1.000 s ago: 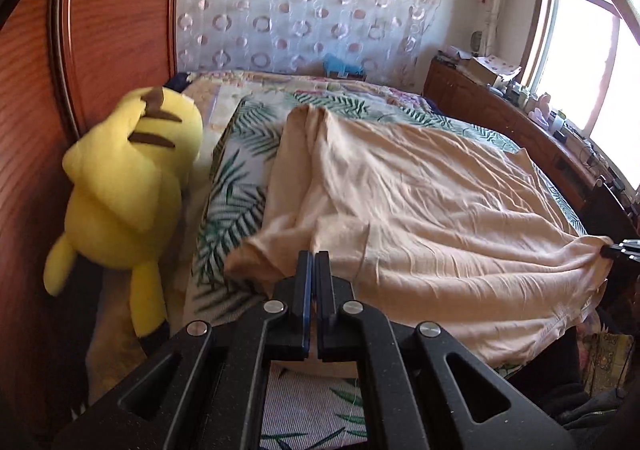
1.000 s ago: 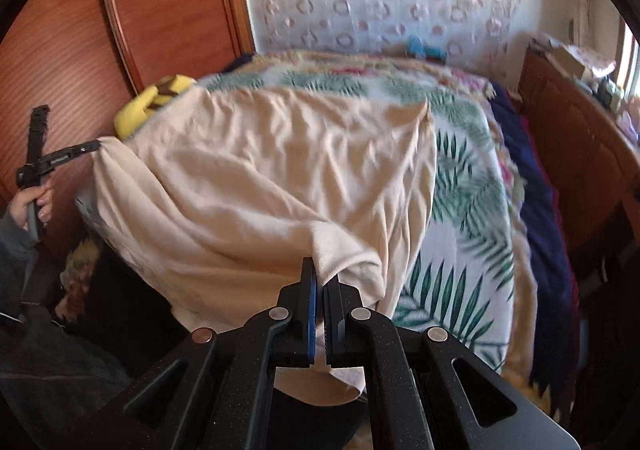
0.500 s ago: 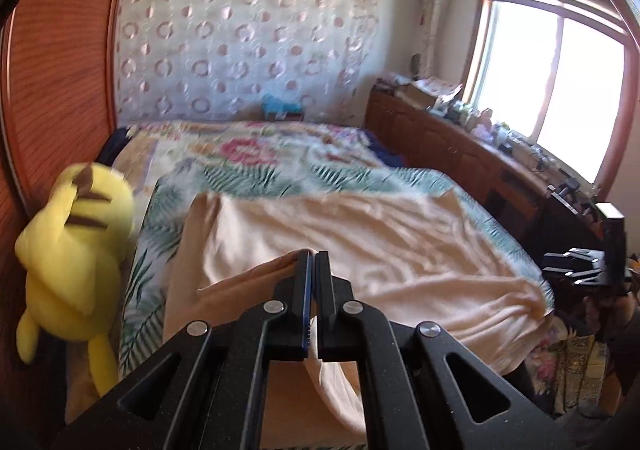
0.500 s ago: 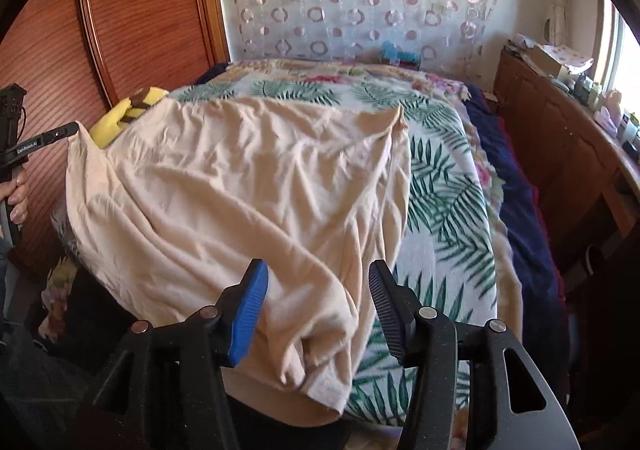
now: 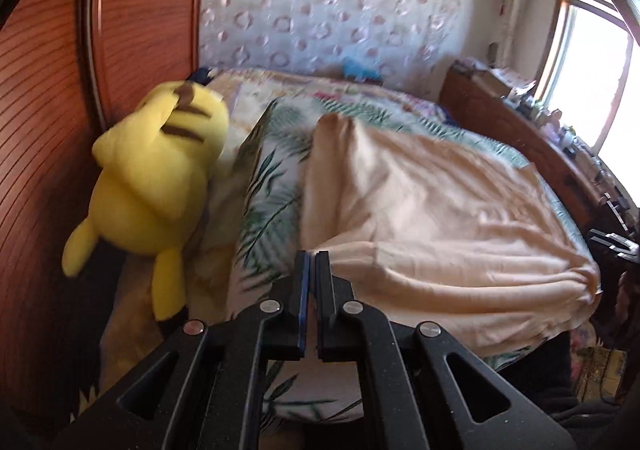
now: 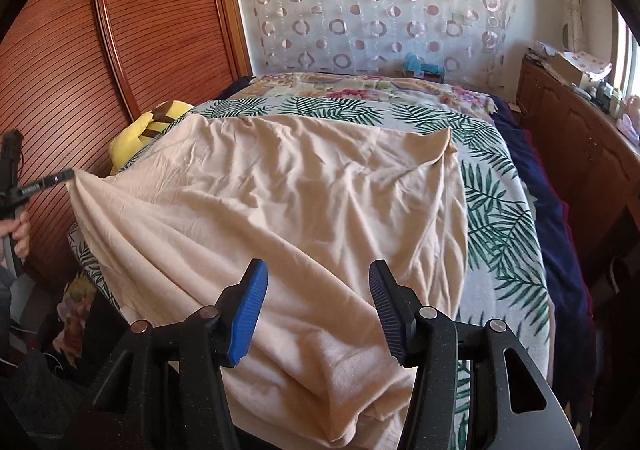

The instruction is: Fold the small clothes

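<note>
On the bed (image 6: 504,210), the left claw (image 5: 311,262) pinches the peach garment's (image 6: 304,202) nine-o'clock corner; the right claw (image 6: 318,306), jaws just opened, hangs empty above its six-o'clock hem.

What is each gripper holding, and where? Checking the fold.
Left gripper pinches the peach cotton garment by a corner; right gripper holds nothing.

Obstacles for you: yellow plush toy (image 5: 156,186) against the wooden wardrobe doors (image 6: 132,50) left of the bed (image 6: 500,210); wooden cabinet (image 6: 580,154) crowds its right side. Open: bed's leaf-print far half.
</note>
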`<action>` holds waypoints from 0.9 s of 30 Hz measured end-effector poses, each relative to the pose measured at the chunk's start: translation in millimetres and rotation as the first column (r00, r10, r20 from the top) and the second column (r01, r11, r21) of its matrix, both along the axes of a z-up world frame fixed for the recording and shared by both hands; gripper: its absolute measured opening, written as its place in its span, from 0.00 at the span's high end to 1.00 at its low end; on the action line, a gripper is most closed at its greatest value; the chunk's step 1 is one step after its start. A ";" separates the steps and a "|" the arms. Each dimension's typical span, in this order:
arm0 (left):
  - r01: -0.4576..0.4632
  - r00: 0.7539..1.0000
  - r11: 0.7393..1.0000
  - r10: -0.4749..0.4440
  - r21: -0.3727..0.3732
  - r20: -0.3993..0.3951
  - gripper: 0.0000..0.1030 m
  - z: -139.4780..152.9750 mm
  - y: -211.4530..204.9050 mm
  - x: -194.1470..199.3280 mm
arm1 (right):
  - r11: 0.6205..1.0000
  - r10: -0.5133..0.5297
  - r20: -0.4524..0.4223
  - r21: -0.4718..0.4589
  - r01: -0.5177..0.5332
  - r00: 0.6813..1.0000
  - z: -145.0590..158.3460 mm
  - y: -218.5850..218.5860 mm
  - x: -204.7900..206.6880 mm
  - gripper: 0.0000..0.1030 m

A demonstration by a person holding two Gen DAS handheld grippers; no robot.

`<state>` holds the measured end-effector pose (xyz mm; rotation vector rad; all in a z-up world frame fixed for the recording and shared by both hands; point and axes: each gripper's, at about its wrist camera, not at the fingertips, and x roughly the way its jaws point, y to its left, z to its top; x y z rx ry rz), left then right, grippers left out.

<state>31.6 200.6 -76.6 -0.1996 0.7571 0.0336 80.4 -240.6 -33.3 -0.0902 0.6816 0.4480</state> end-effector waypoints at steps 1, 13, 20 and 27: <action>-0.005 1.000 1.000 0.005 0.002 -0.007 0.98 -4.6 0.1 -1.1 | 1.000 0.002 -0.001 0.001 -0.002 1.000 1.5 2.6 -0.6 0.47; 0.014 0.999 1.000 -0.014 -0.007 -0.047 0.46 -25.4 -6.3 23.7 | 1.000 0.002 -0.010 -0.009 -0.002 1.000 -3.2 11.7 -0.9 0.47; 0.046 0.994 0.999 -0.045 0.010 -0.097 0.46 -38.9 -19.8 37.4 | 1.000 -0.014 -0.014 -0.003 0.014 1.000 -5.5 6.9 -0.1 0.47; 0.056 0.994 0.998 -0.055 0.010 -0.099 0.51 -40.6 -22.5 37.5 | 0.998 -0.046 -0.016 -0.047 0.045 0.999 -20.6 -6.6 5.5 0.39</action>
